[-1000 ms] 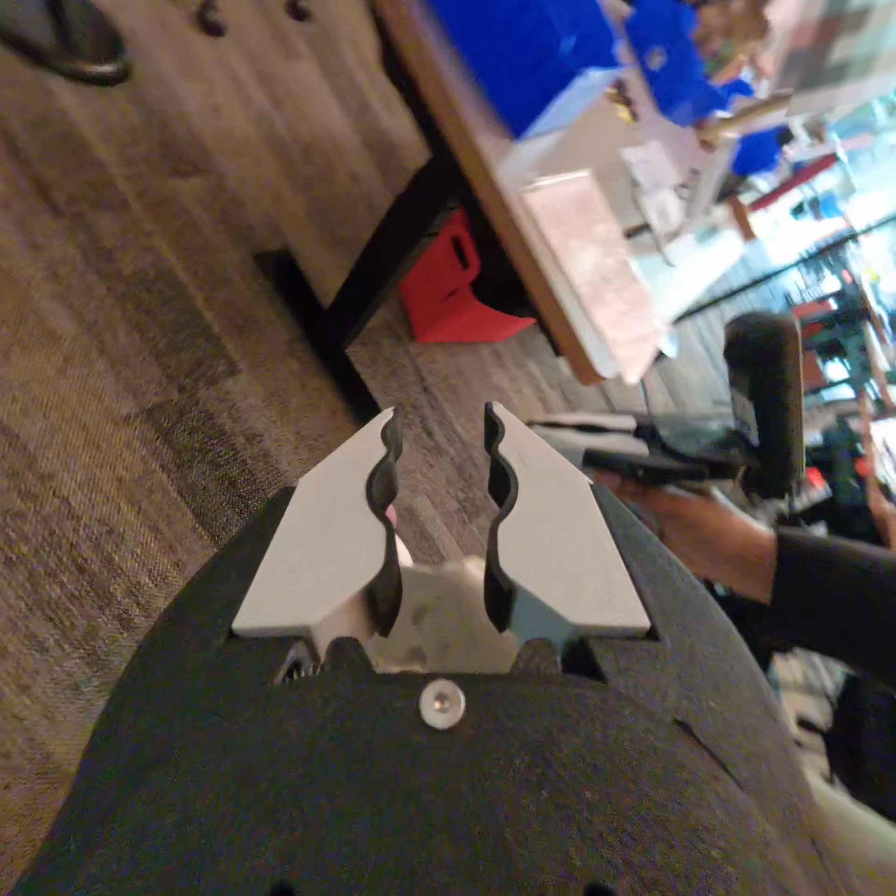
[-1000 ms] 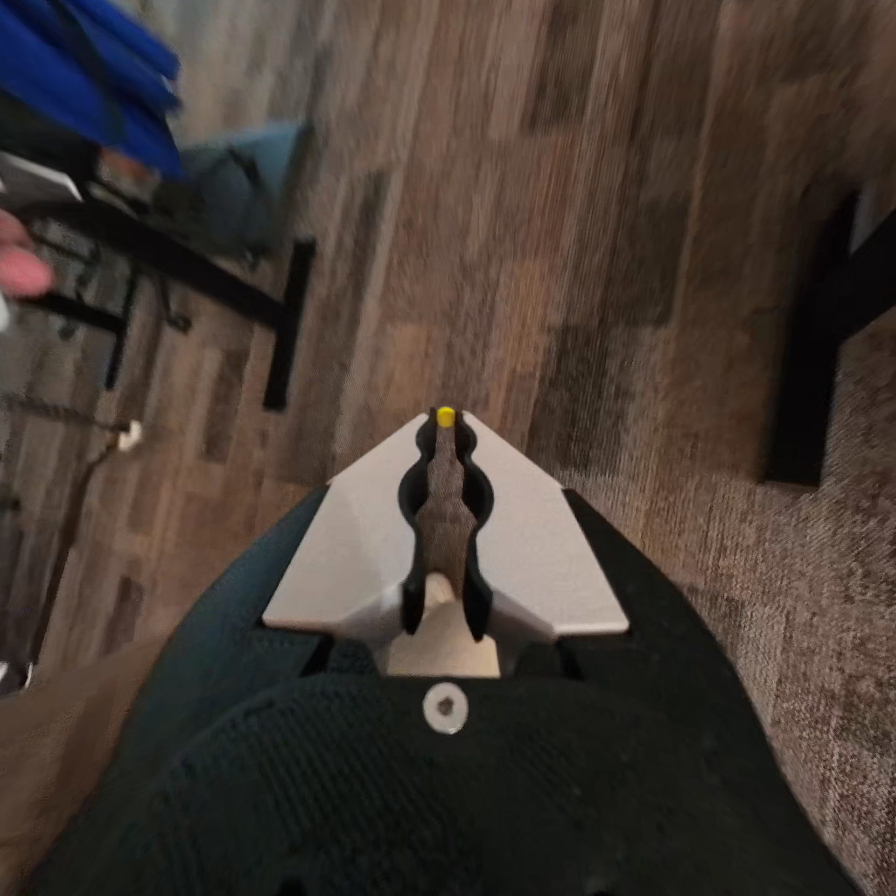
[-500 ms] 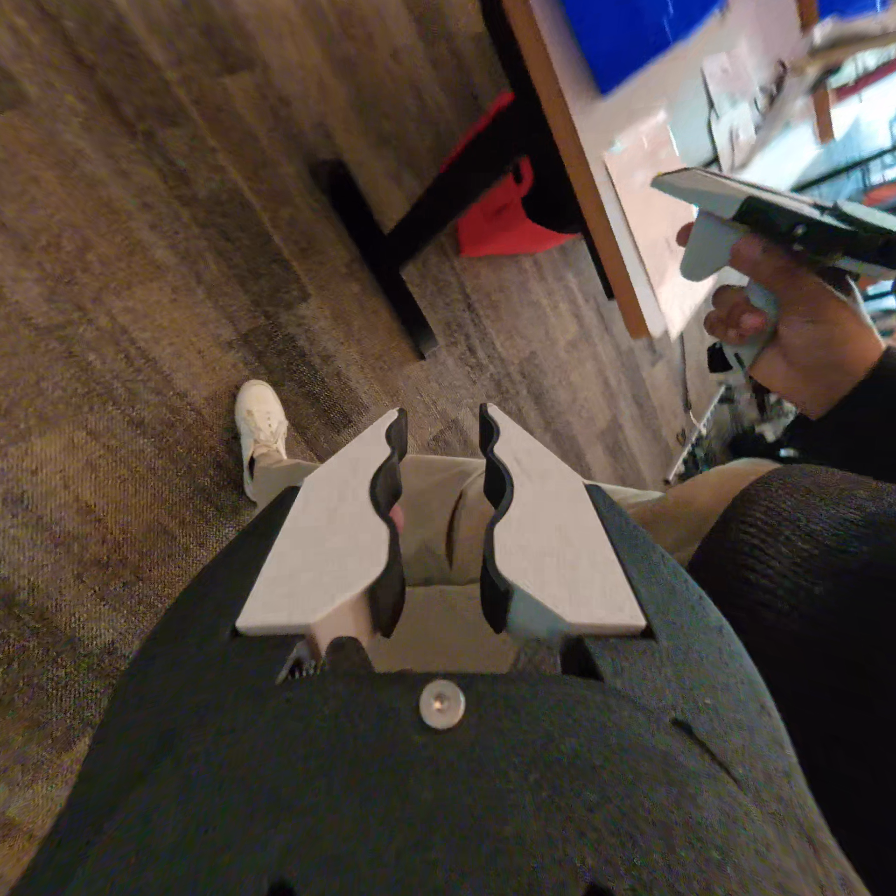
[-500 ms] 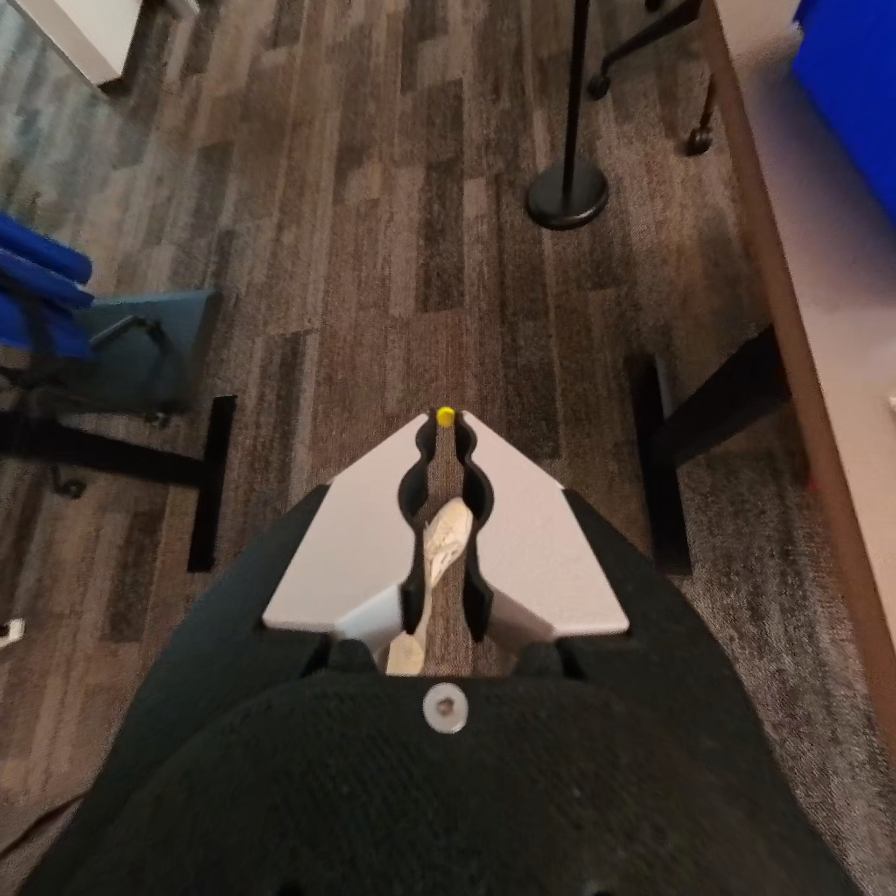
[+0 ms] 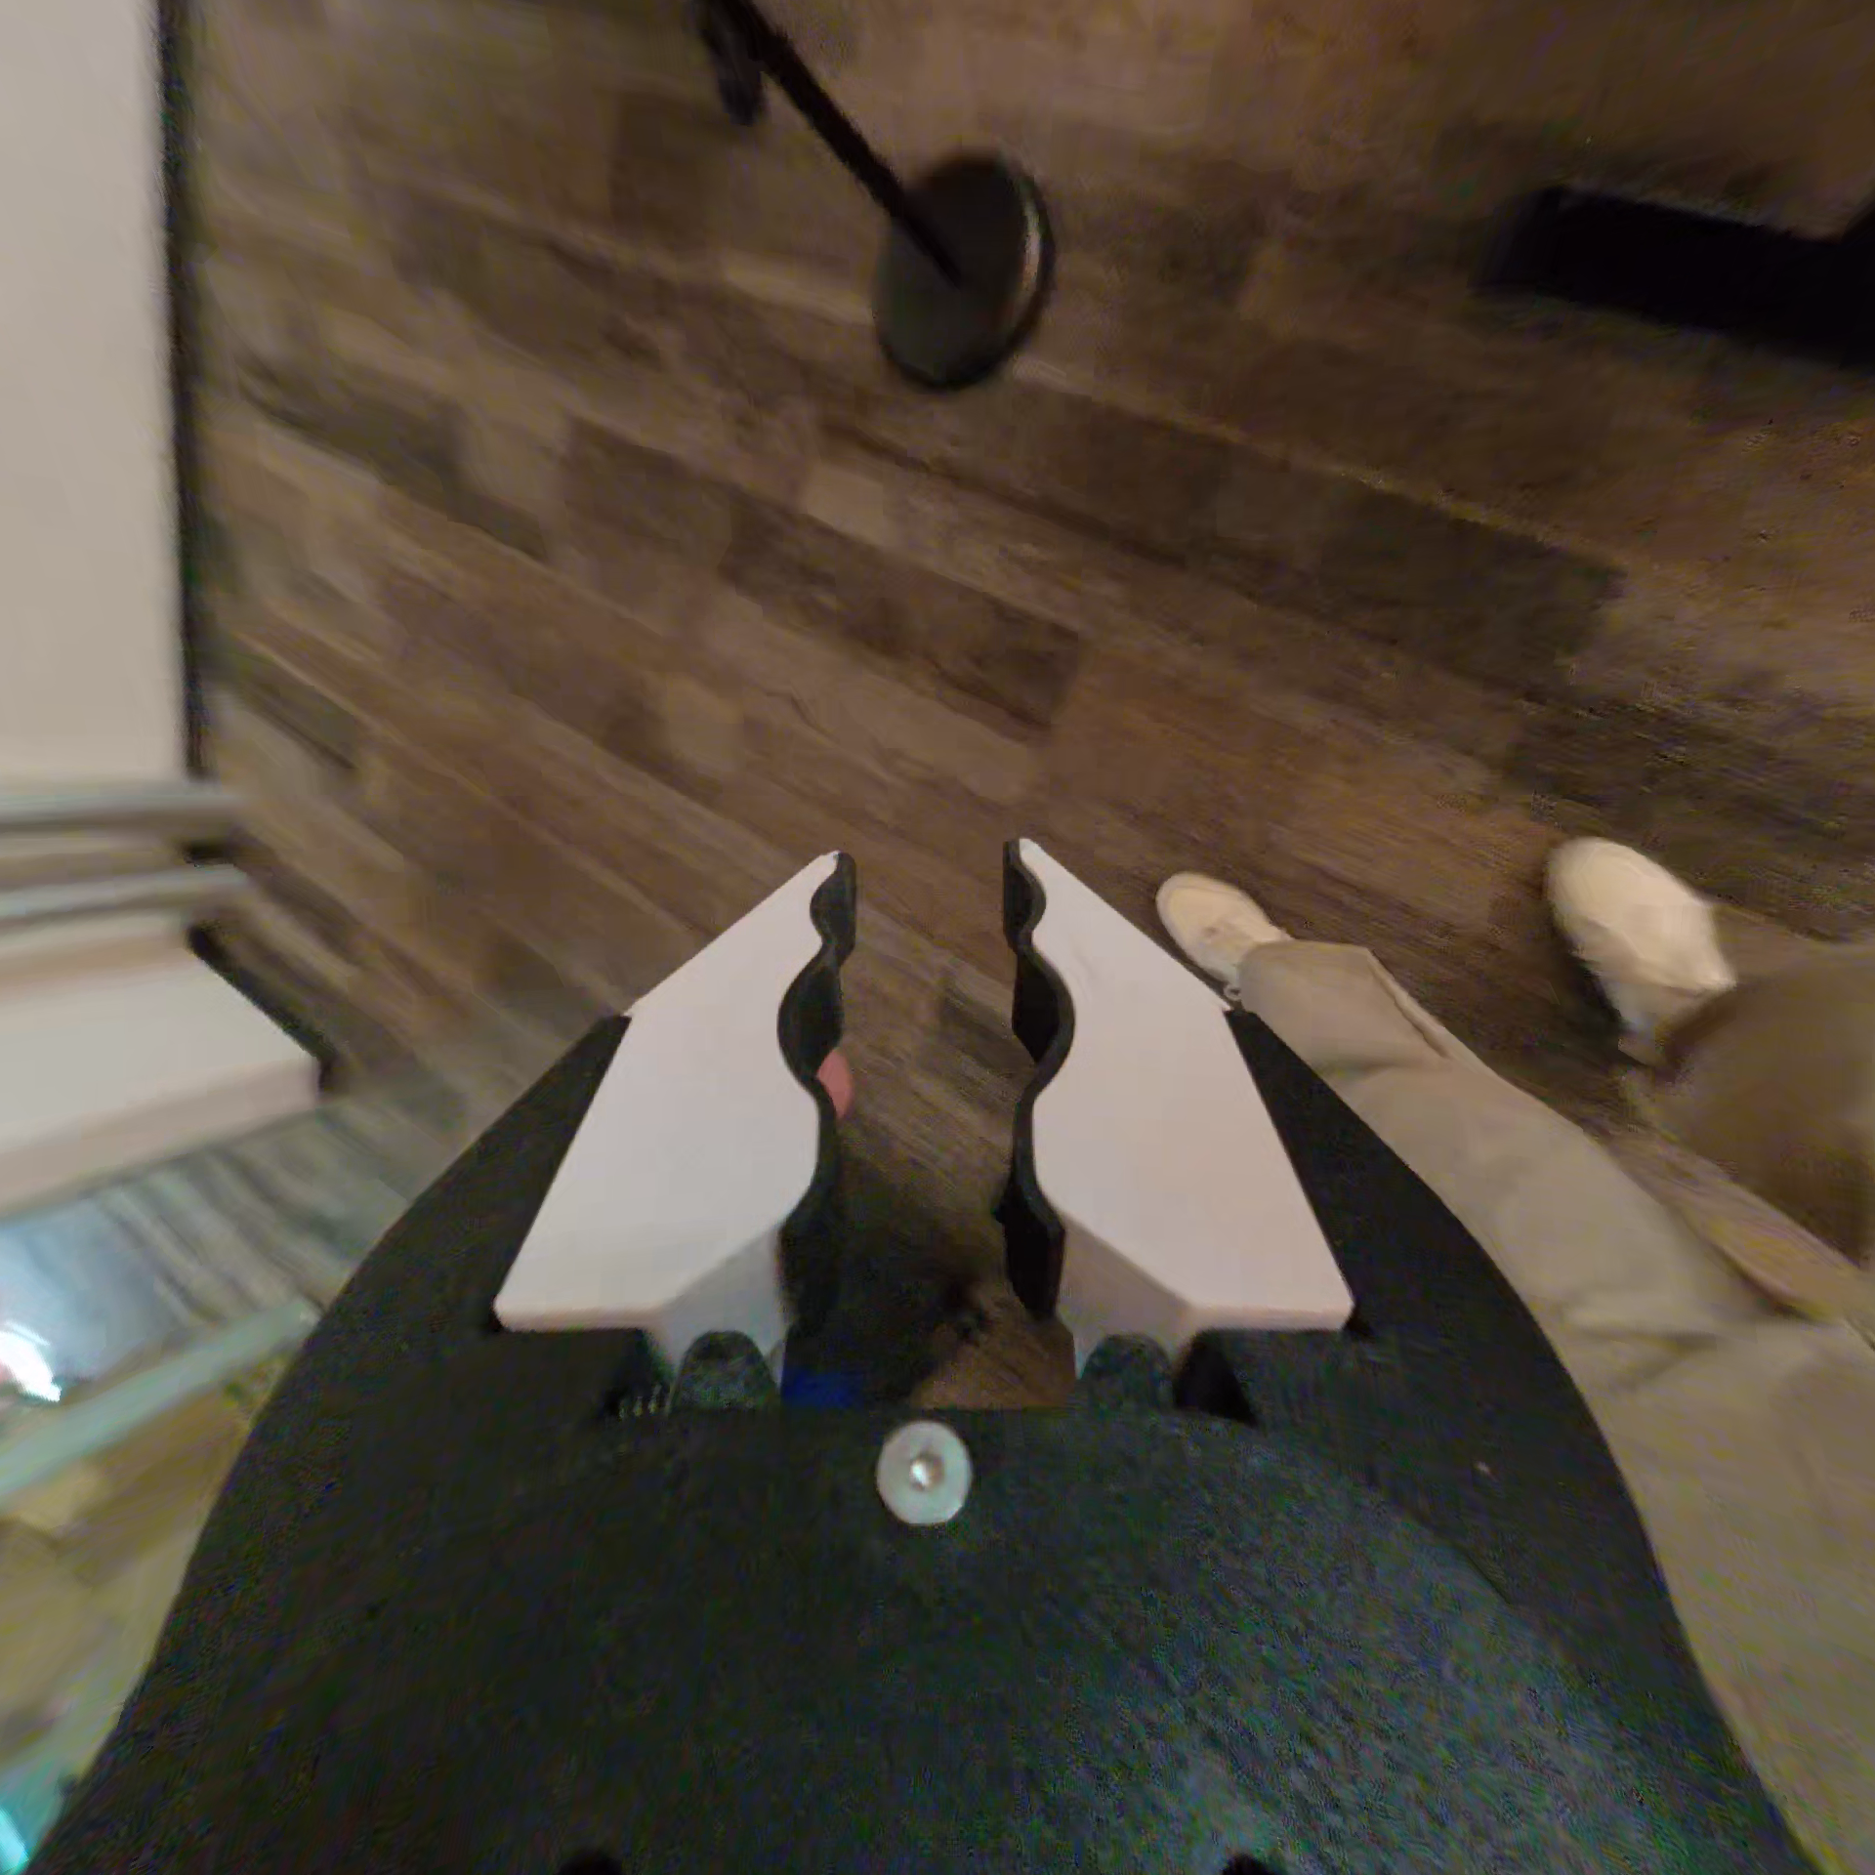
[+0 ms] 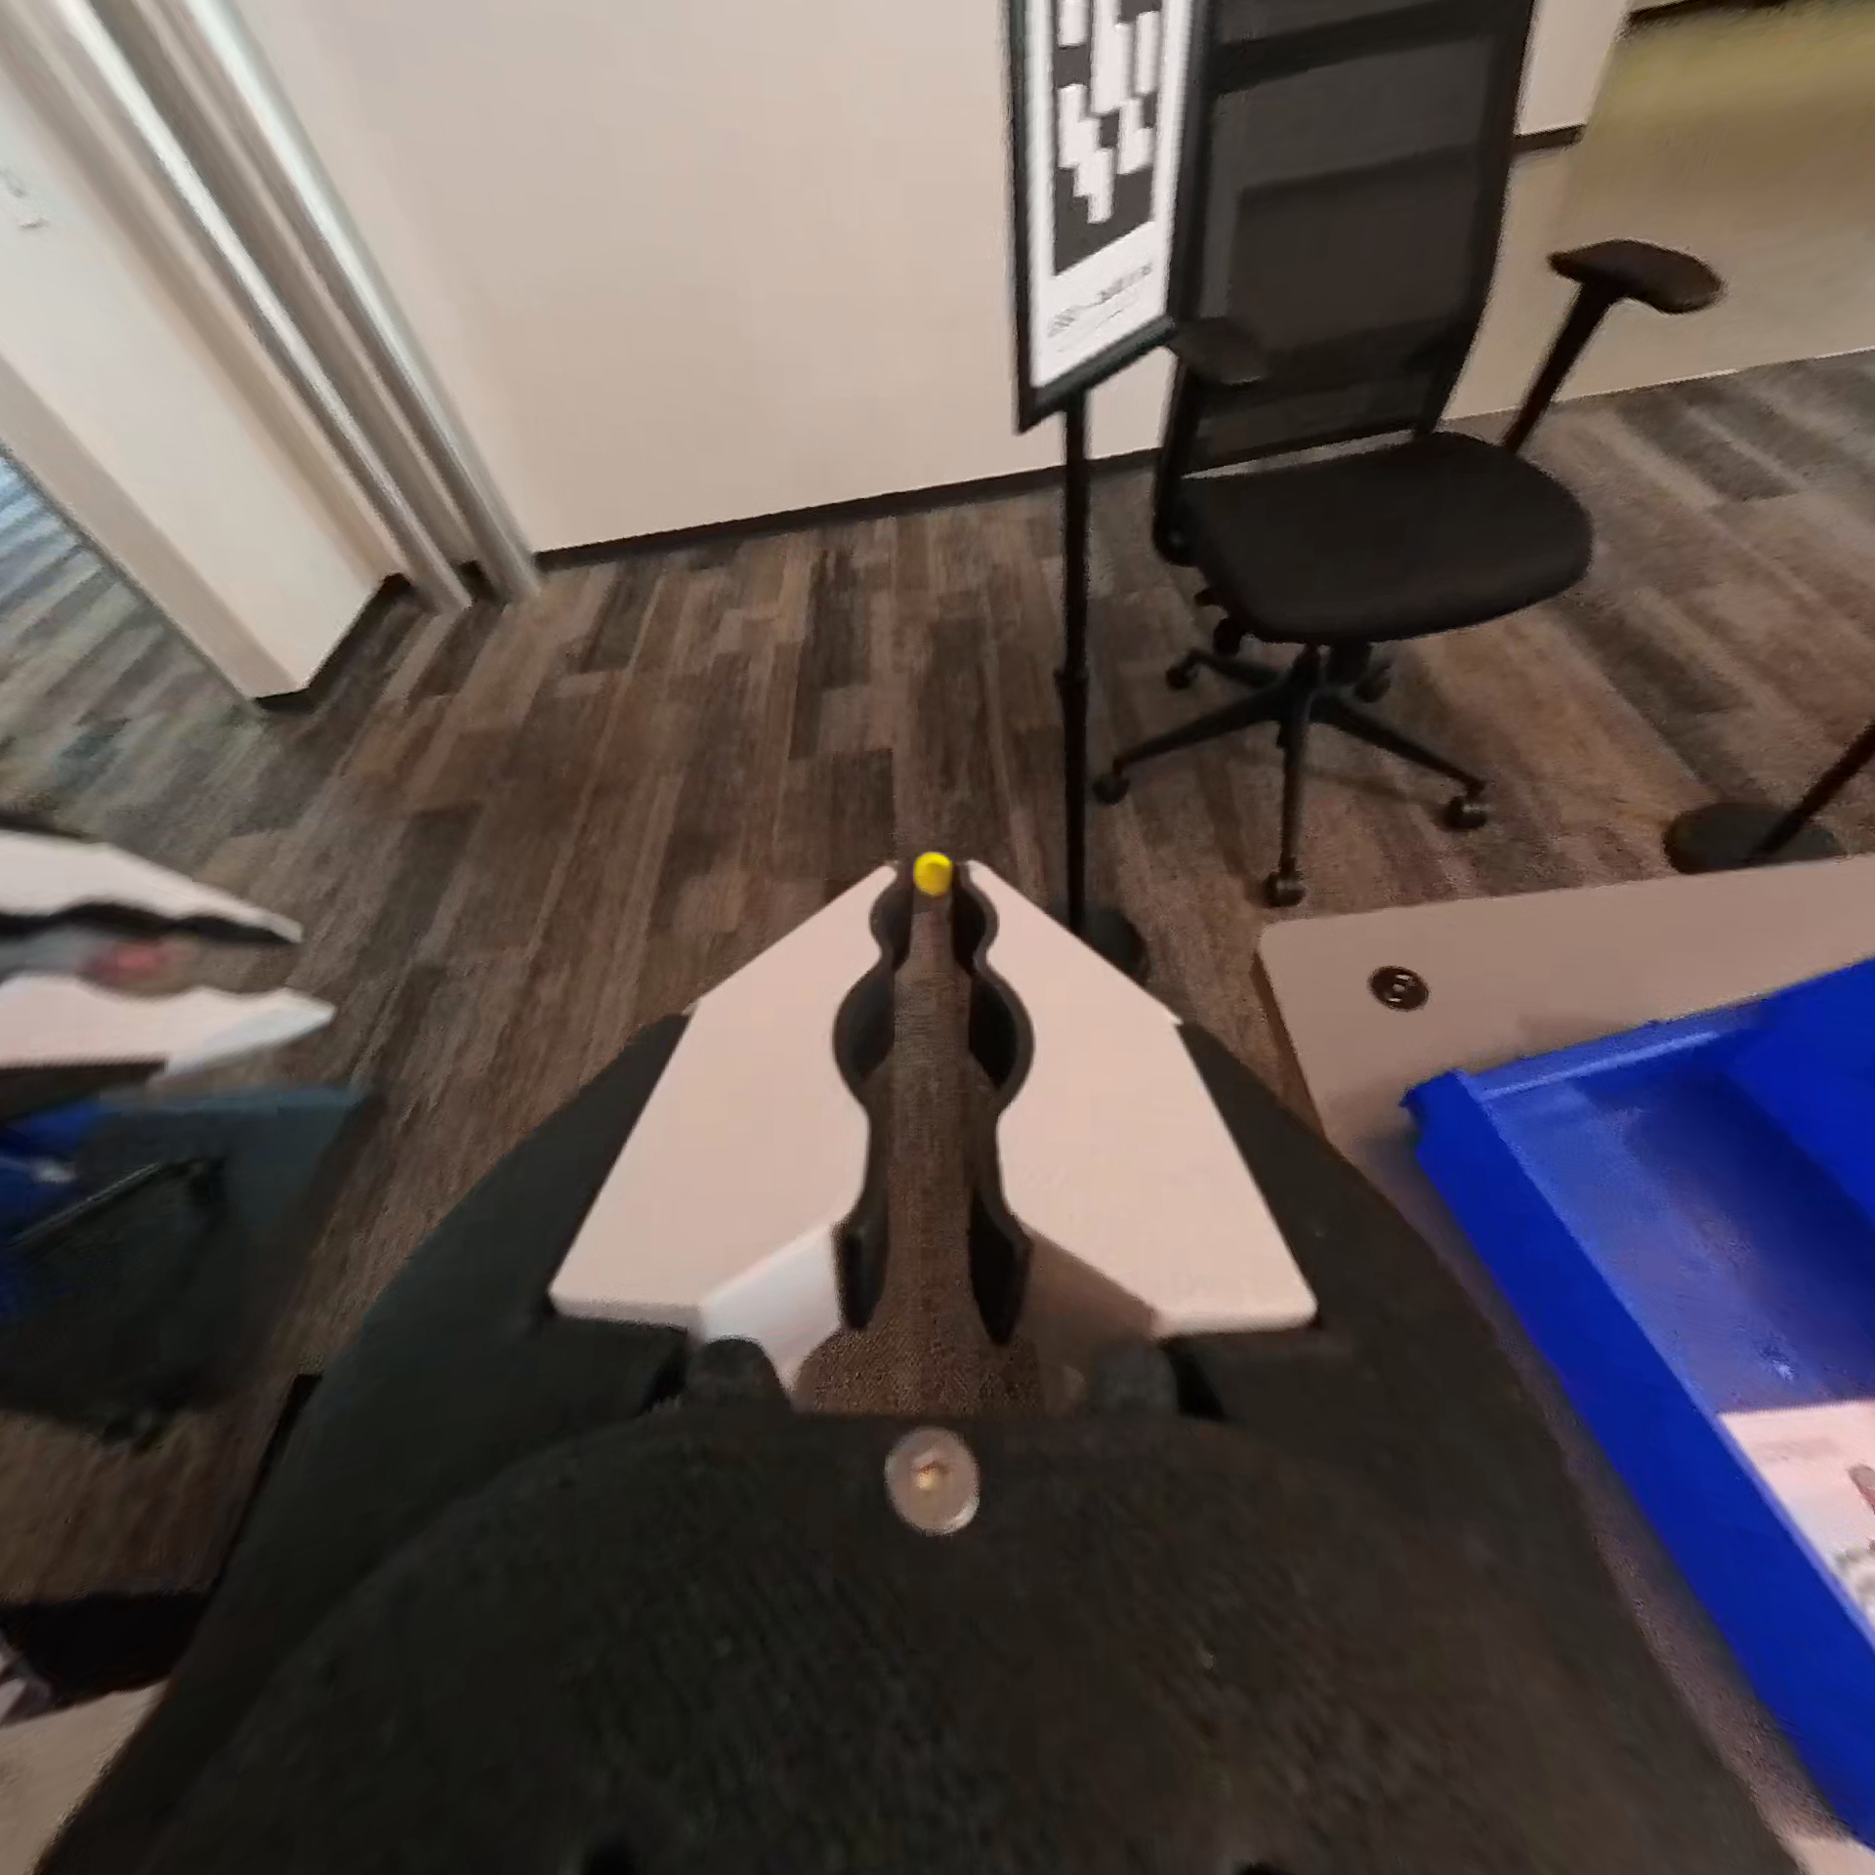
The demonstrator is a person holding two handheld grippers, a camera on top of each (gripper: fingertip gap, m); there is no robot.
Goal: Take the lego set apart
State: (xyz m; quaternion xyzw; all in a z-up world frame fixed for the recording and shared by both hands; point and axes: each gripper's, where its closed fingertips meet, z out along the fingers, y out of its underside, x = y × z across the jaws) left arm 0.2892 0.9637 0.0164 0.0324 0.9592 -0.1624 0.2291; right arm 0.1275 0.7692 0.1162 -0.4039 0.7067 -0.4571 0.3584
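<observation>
My right gripper (image 6: 931,881) is shut on a small yellow lego piece (image 6: 931,873), pinched at the very fingertips and held in the air above the floor, left of the table. My left gripper (image 5: 928,873) is open, pointing down at the floor. A small pink bit (image 5: 837,1084) shows against the inner side of its left finger; I cannot tell what it is. The left gripper also shows blurred at the left edge of the right wrist view (image 6: 304,969). No lego set is in view.
A grey table (image 6: 1522,964) with a blue bin (image 6: 1674,1218) is at the right. A black office chair (image 6: 1370,507) and a sign on a stand (image 6: 1091,203) are ahead. The left wrist view shows a stand base (image 5: 959,274) and a person's shoes (image 5: 1212,928).
Both grippers swung around. The right wrist view rose from the floor to the room and table edge. The left wrist view turned from the table to the floor and feet. Neither grip changed.
</observation>
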